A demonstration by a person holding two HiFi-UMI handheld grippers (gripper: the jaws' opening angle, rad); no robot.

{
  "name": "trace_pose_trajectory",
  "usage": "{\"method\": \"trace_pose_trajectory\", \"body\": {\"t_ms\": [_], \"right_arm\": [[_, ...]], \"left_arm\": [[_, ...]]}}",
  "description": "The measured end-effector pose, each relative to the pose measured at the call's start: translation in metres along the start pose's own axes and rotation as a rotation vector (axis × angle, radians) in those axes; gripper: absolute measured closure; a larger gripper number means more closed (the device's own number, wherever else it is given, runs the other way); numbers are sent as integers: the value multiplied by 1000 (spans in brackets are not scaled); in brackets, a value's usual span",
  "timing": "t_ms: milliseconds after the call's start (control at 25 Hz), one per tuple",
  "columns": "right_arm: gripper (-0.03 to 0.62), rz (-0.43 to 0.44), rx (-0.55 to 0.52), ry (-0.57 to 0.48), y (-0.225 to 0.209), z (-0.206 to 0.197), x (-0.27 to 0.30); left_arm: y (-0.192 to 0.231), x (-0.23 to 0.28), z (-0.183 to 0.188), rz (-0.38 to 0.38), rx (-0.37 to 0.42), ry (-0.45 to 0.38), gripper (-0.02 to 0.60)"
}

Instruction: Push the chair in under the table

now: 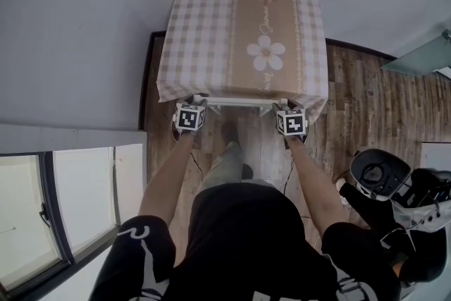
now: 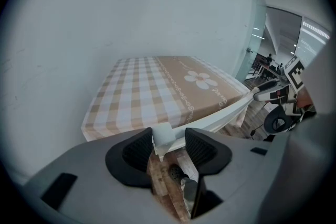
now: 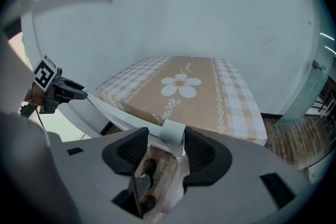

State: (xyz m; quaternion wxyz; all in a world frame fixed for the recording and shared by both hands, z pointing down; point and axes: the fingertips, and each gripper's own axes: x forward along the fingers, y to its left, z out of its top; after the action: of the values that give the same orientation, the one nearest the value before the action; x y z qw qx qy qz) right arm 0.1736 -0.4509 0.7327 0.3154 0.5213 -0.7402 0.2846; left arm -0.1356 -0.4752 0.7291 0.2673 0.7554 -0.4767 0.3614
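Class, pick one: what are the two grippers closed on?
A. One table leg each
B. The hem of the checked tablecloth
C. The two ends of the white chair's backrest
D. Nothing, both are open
C: the left gripper and the right gripper each have their jaws shut on a white corner post of the chair backrest.
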Motion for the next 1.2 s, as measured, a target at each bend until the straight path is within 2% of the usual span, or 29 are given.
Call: {"method": "trace_pose_trajectory", "body": {"t_ms": [520, 720, 1000, 1200], "right_arm": [[353, 20, -17, 3, 0, 18, 16], [361, -7, 23, 2, -11, 30, 24], [359, 10, 3, 2, -14, 35, 26], [359, 24, -6, -3, -16, 35, 29]], "left_arm": [[17, 14, 20, 29, 0, -6, 368], [18, 22, 32, 28, -5, -13, 368], [19, 26, 37, 12, 3, -27, 367], [18, 28, 38, 7, 9, -8, 365]]}}
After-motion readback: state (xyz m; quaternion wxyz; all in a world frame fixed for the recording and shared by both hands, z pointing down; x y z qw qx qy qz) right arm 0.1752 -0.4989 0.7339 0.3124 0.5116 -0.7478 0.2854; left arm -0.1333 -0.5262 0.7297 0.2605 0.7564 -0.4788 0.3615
